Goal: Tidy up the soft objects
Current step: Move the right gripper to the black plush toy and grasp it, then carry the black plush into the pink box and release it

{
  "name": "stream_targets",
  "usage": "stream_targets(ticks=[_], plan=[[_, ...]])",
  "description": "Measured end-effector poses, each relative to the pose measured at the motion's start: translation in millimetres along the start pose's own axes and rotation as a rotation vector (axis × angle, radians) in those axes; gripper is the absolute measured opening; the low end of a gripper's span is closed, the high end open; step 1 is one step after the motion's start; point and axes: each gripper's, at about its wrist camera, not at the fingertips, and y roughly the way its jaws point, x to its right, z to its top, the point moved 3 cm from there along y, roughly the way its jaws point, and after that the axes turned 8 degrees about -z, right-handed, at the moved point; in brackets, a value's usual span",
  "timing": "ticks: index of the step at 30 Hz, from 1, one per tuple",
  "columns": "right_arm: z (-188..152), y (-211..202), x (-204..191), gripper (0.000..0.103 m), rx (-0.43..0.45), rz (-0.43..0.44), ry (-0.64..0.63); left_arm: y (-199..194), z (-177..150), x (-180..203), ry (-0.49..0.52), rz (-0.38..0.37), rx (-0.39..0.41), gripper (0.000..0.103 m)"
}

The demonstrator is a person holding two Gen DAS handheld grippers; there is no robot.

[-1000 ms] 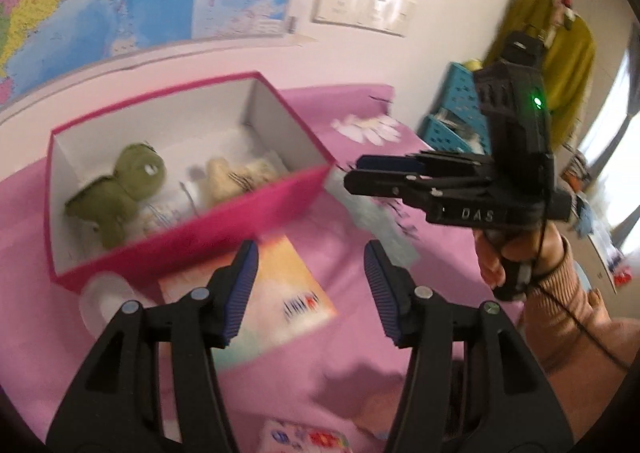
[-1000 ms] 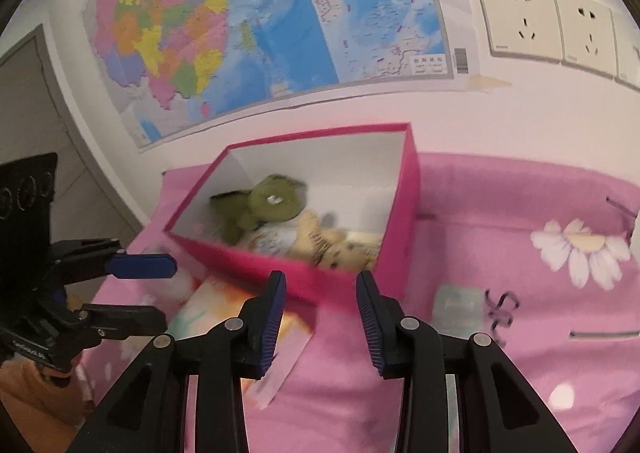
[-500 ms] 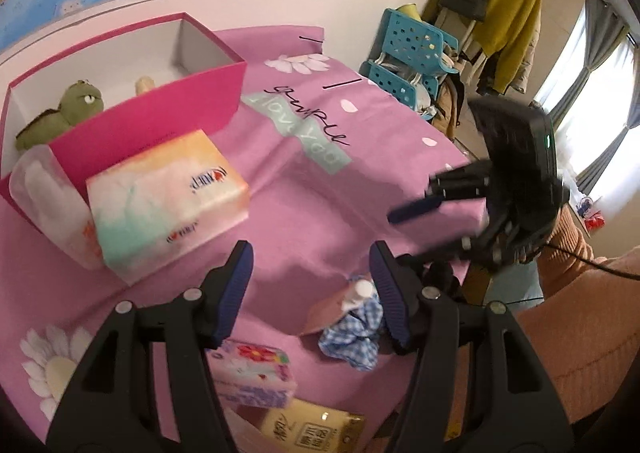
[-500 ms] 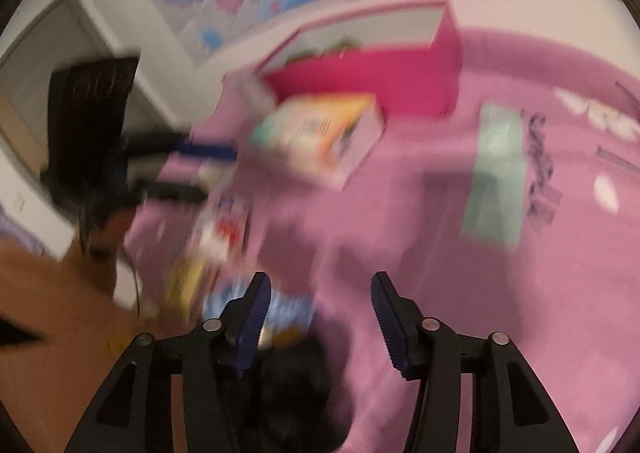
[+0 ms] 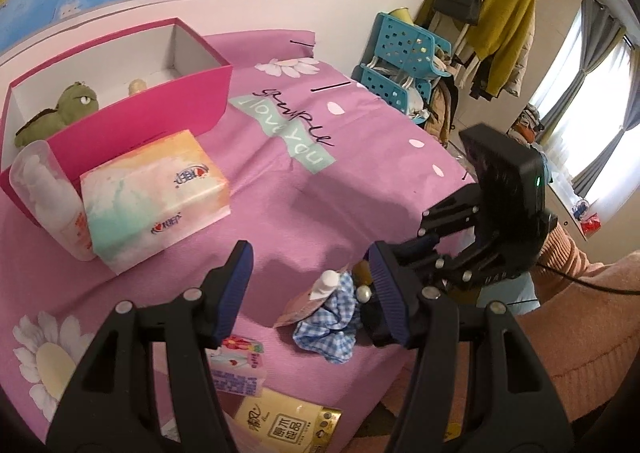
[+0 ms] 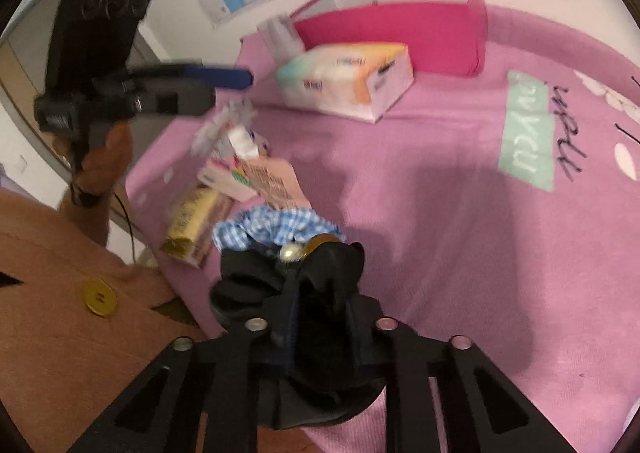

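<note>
- Right gripper point(image 6: 320, 317) is closing on the black scrunchie point(image 6: 288, 277), jaws nearly together with dark fabric bunched between them; it looks like the pads are already biting, though this view is smeared, so call that probable.
- That black scrunchie lies at the near edge of the pink bed cover point(image 5: 280, 193), touching the blue gingham scrunchie point(image 5: 332, 325) and a small pearl-like bead.
- Left gripper point(image 5: 312, 289) hangs half open over the same near pile, nothing between its blue pads; a pink pouch with a white cap point(image 5: 316, 301) sits just beyond its tips.
- Step in hand, by my read: picking up a soft item to go into the pink box point(image 5: 132, 121), far left against the wall.
- Already in that box: a green plush toy point(image 5: 68, 109) and a paler one barely peeking over the wall.
- Next move calls for a firm pinch, then a lift clear of the gingham scrunchie so it doesn't drag along.
- After that, a carry up and over the tissue pack point(image 5: 156, 193), which stands right against the box's near wall, before releasing inside.
- Small snack packets lie near the bed edge, likely not part of the sort.
</note>
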Motion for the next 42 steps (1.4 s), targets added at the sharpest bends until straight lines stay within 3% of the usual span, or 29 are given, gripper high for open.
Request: stream_targets(ticks=[8, 15, 18, 21, 24, 26, 28, 34, 36, 37, 38, 42], plan=[[28.4, -39.6, 12.6, 0.011, 0.173, -0.069, 0.058, 6.2, 4.1, 19.2, 0.039, -0.129, -0.02, 0.062], [77.2, -57.8, 11.3, 0.007, 0.309, -0.071, 0.058, 32.7, 17.1, 14.3, 0.01, -0.169, -0.069, 0.062], [98.6, -55.6, 5.1, 0.007, 0.332, -0.088, 0.013, 41.6, 22.3, 0.9, -0.026, -0.144, -0.074, 0.062], [103.4, -35.1, 12.9, 0.008, 0.269, -0.128, 0.011, 44.5, 17.9, -9.3, -0.05, -0.118, -0.083, 0.062], [88.2, -12.1, 30.0, 0.031, 0.167, -0.15, 0.061, 44.6, 9.8, -18.5, -0.064, -0.101, -0.098, 0.062], [78.1, -1.2, 37.3, 0.054, 0.131, -0.203, 0.072, 46.6, 7.4, -23.9, -0.071, -0.095, -0.108, 0.062], [76.1, 5.4, 45.1, 0.064, 0.125, -0.245, 0.099, 49.7, 6.5, -27.9, -0.085, -0.097, -0.115, 0.062], [76.6, 38.4, 51.9, 0.067, 0.054, -0.356, 0.087, 61.4, 6.6, -27.5, -0.092, -0.093, -0.132, 0.062], [74.8, 44.3, 53.0, 0.061, 0.04, -0.357, 0.079, 67.2, 9.7, -29.2, -0.098, -0.091, -0.142, 0.062], [74.3, 45.0, 52.7, 0.036, 0.04, -0.348, 0.076, 69.1, 10.8, -29.7, -0.098, -0.088, -0.144, 0.062], [73.8, 44.0, 53.0, 0.022, 0.04, -0.33, 0.076, 71.5, 12.2, -30.2, -0.098, -0.087, -0.146, 0.062], [84.2, 25.6, 47.2, 0.015, 0.106, -0.286, 0.077, 76.6, 21.4, -34.2, -0.113, -0.073, -0.134, 0.062]])
